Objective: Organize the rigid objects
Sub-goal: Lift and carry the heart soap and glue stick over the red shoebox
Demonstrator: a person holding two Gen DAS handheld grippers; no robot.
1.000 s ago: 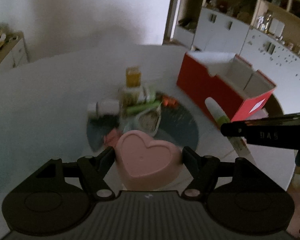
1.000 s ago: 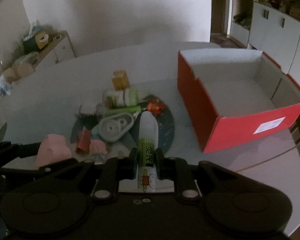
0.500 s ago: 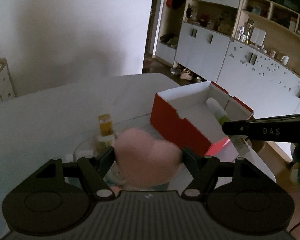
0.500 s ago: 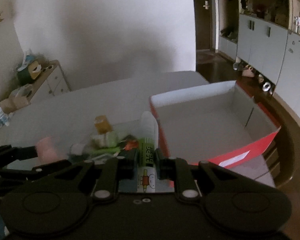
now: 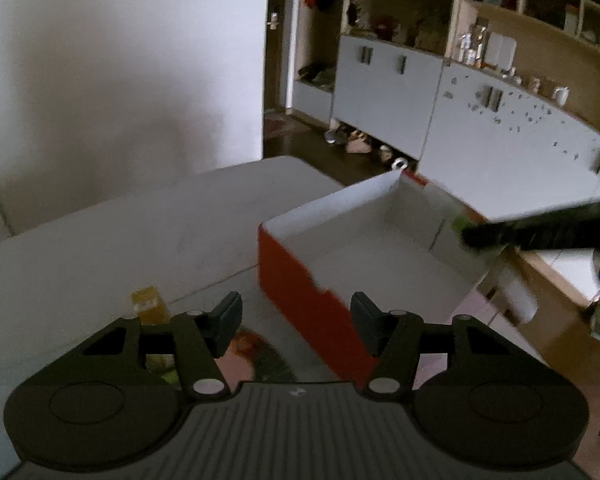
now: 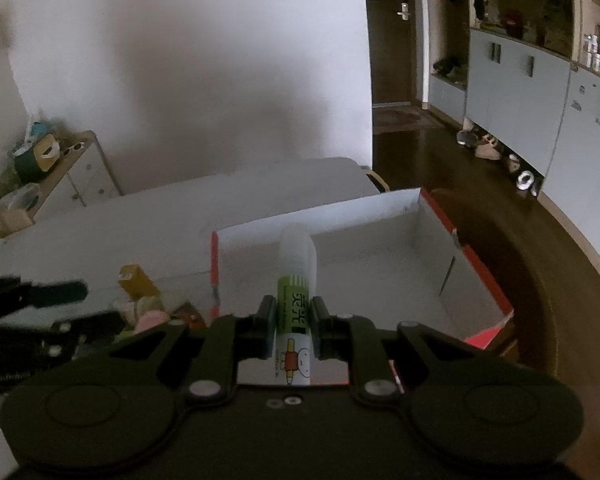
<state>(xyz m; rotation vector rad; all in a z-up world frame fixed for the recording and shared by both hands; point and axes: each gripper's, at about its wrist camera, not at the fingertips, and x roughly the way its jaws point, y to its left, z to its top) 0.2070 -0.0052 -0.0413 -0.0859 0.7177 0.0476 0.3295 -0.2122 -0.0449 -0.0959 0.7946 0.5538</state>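
Since a second ago, the pink heart-shaped piece has gone from between our left gripper [image 5: 296,322] fingers; the jaws have just been closing and now stand apart with nothing between them. Both wrist views have also swung away from the pile and toward the red box [image 6: 476,276].

We hold the glue stick [image 6: 296,312] clenched in the right gripper [image 6: 293,328], the pads pressing on its green label. Its long axis runs straight ahead along the fingers, the rounded white cap pointing forward and away from us, over the near-left part of the box's white inside. From the left wrist, the right gripper [image 5: 470,236] shows as a blurred dark bar over the box's right side, and the stick [image 5: 514,296] hangs below it as a pale smear.

The box [image 5: 300,292] sits open-topped near the desk's [image 5: 140,232] right edge. To its left lie the remaining items: a yellow carton [image 6: 134,280] standing upright, and beside it something pink [image 6: 150,318] in the pile, too blurred to name. The left gripper [image 6: 80,304] shows at the left edge of the right wrist view.
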